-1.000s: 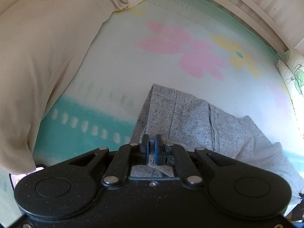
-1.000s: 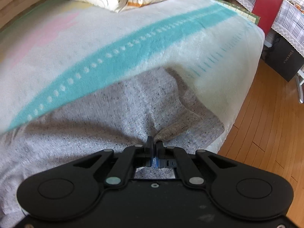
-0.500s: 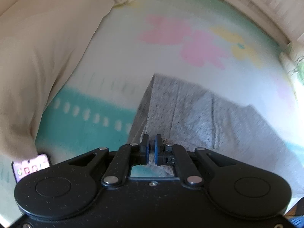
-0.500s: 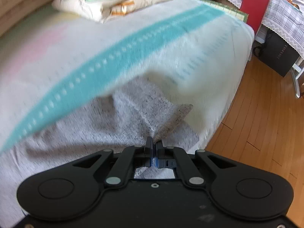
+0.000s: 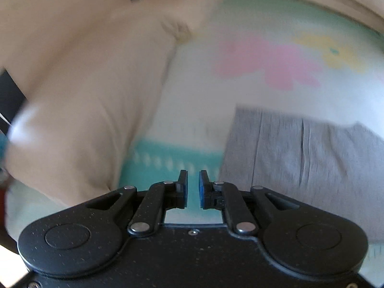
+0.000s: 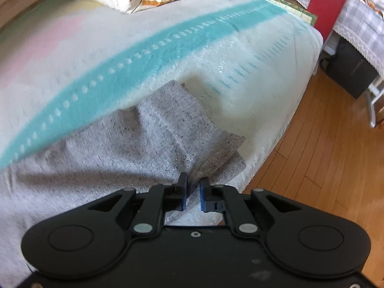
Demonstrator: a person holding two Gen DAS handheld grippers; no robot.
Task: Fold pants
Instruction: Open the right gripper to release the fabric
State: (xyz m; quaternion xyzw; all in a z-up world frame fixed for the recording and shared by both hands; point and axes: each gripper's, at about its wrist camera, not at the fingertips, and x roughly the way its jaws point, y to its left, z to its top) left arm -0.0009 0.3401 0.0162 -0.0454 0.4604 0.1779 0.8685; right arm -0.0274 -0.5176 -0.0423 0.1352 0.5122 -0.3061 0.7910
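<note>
A: What's changed w/ the left gripper point(image 5: 192, 189)?

B: A sec ago it pinched the grey pants point(image 5: 300, 163); now jaws are opening, nothing between them, just the teal stripe of the blanket point(image 5: 168, 153) in the gap. It's swung off; pants now sit at its 2–3 o'clock, clear of the pads.

A: Right gripper point(image 6: 193, 193)?

B: Was clamped on the fabric, now also opening. Small gap, cloth still bunched between the pads but prob. not squeezed.

A: Meaning?

B: Looks like both just let go after laying a fold. Pants point(image 6: 148, 148) lie doubled near the bed edge, corner at 1 o'clock by the wood floor point(image 6: 324, 156).

A: Materials?

B: Pants = soft speckled knit, limp, ridged creases. Blanket = fuzzy fleece. Cream pillow point(image 5: 84, 91) at 10 o'clock, puffy.
</note>
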